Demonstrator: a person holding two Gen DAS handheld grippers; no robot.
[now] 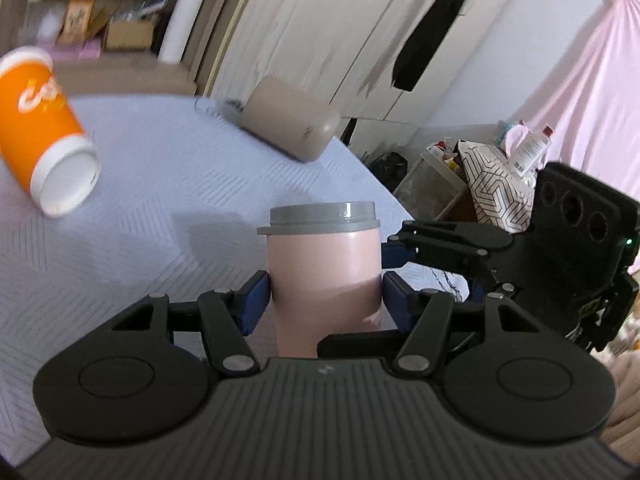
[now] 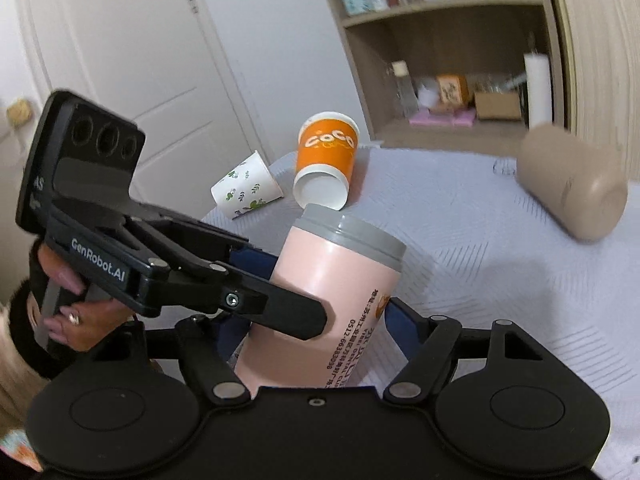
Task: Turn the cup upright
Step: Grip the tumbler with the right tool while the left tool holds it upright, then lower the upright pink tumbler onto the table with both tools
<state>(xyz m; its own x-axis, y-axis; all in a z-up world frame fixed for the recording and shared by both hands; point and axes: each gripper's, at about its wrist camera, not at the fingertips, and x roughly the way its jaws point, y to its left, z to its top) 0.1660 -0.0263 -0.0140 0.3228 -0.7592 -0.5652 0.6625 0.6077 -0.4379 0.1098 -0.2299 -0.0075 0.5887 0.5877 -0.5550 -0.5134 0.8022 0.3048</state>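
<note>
Both grippers, left (image 1: 324, 296) and right (image 2: 316, 320), closed on the pink gray-lidded plastic cup (image 1: 322, 276), lid-up near the pale tabletop's (image 1: 160, 200) edge.

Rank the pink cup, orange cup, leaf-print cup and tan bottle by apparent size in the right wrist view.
1. pink cup, nearest the camera, so inflated
2. tan bottle
3. orange cup
4. leaf-print cup

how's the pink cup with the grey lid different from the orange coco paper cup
The pink cup with the grey lid stands roughly upright, slightly tilted, gripped by both tongs; the orange paper cup lies tipped over, untouched. The pink cup is capped; the orange cup has no lid. Both are over the pale blue quilted surface.
</note>
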